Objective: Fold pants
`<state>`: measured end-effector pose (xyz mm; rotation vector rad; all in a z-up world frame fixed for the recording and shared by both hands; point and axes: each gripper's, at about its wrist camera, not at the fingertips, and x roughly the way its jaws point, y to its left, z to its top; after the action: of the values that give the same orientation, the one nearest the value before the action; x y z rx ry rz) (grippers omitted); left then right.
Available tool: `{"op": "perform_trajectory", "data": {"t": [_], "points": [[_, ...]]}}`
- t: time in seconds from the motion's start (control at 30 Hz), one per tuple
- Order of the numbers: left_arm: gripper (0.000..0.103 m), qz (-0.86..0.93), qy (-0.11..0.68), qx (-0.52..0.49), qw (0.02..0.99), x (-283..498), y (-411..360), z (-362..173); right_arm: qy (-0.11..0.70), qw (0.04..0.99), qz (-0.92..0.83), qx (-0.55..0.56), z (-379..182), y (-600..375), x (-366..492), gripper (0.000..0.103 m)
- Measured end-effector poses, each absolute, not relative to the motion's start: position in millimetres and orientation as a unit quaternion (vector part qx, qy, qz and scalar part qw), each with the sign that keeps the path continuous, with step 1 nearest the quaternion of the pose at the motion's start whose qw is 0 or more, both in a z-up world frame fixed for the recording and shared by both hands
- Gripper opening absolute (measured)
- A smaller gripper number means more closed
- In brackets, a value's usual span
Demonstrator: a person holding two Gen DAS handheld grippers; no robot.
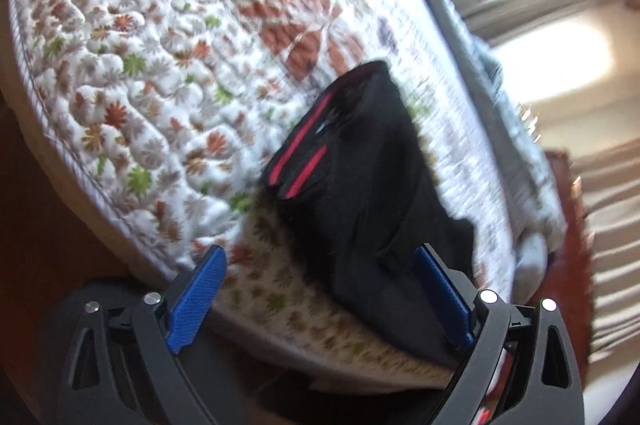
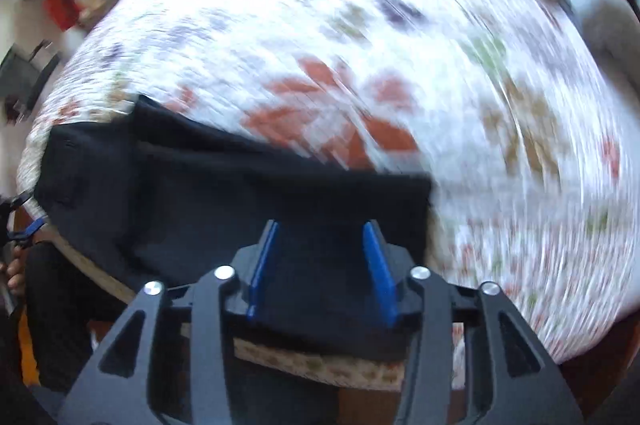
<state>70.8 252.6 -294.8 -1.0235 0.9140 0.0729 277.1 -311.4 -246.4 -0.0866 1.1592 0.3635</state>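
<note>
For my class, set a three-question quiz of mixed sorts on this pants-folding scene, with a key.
1. True or false: the black pants hang from a hook on the wall.
2. Multiple choice: the stripes on the pants are A) red B) yellow C) white.
3. Fill in: the pants lie on a floral ____.

Key:
1. False; they lie on the bed, near its edge.
2. A.
3. Quilt. Neither the left gripper nor the right gripper grips anything; both stand open.

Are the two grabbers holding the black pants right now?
No. The left gripper and right gripper are both open, with nothing pinched. The pants lie folded on the quilt.
</note>
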Motion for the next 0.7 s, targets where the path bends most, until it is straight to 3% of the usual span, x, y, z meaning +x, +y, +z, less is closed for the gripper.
{"op": "perform_trajectory", "data": {"t": [0.1,0.23,0.47,0.7], "points": [[0.095,0.012,0.395,-0.496,0.773,68,249,-293,0.537,0.797,0.264,-0.079,-211,-243,305,0.060],[0.095,0.010,0.375,-0.525,0.764,67,239,-304,0.543,0.710,0.428,-0.134,-189,-105,336,0.084],[0.095,0.004,0.340,-0.585,0.736,62,241,-331,0.590,0.519,0.580,-0.215,-214,104,353,0.090],[0.096,0.001,0.333,-0.578,0.745,65,245,-334,0.608,0.407,0.602,-0.320,-277,216,345,0.090]]}}
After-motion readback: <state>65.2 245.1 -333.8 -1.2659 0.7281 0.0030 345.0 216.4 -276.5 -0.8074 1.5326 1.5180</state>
